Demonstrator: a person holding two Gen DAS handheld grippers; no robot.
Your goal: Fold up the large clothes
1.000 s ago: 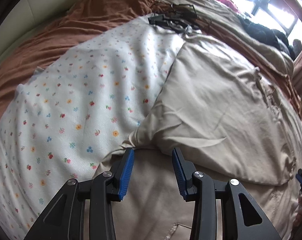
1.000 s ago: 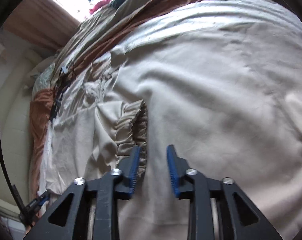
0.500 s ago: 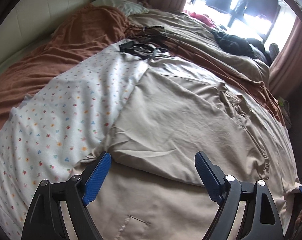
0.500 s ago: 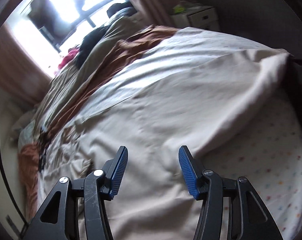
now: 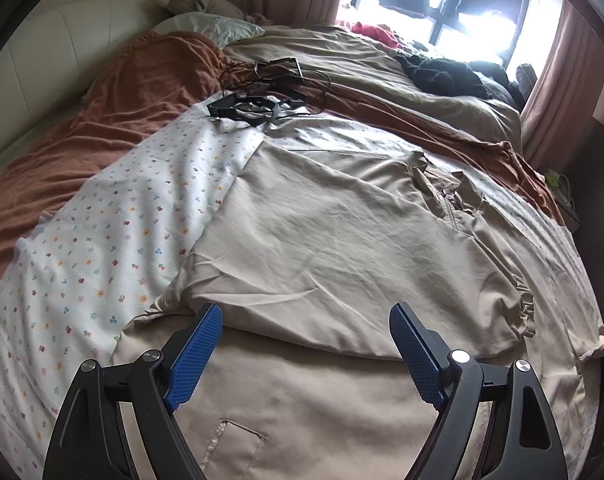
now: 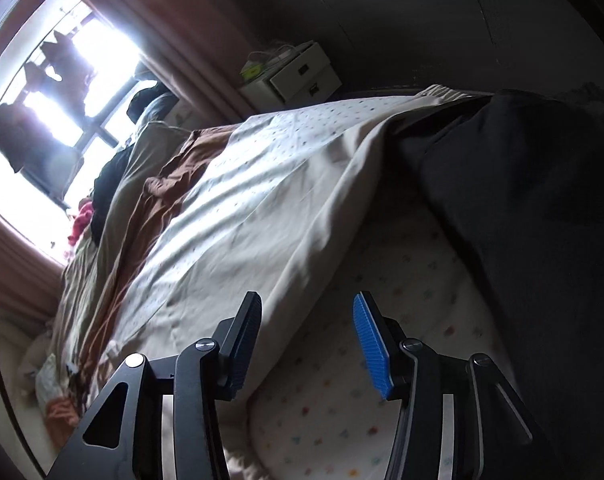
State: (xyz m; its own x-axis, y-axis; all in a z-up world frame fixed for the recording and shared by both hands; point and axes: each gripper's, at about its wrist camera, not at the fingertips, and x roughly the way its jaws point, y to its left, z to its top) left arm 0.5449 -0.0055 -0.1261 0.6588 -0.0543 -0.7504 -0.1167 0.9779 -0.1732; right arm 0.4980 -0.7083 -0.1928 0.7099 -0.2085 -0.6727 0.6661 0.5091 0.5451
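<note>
This is a bedroom in a home. A wide bed (image 5: 101, 208) fills the left wrist view, with a flowered sheet (image 5: 113, 248), a brown blanket (image 5: 113, 120) and a pillow (image 5: 213, 28) at upper left. Curtains (image 5: 558, 80) frame a bright window (image 5: 478, 32) at upper right, and a white drawer unit (image 6: 302, 76) sits top centre of the right wrist view.

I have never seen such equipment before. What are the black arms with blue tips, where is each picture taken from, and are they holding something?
Each picture comes from a camera mounted on a hand-held gripper, looking along its two blue-padded fingers. The left gripper hovers wide open over a large beige cloth garment spread on a white flower-print sheet, with a rust-brown blanket behind. The right gripper looks at the bed's edge; its fingers have just been closing slightly, but nothing is between them. Neither holds anything.
</note>
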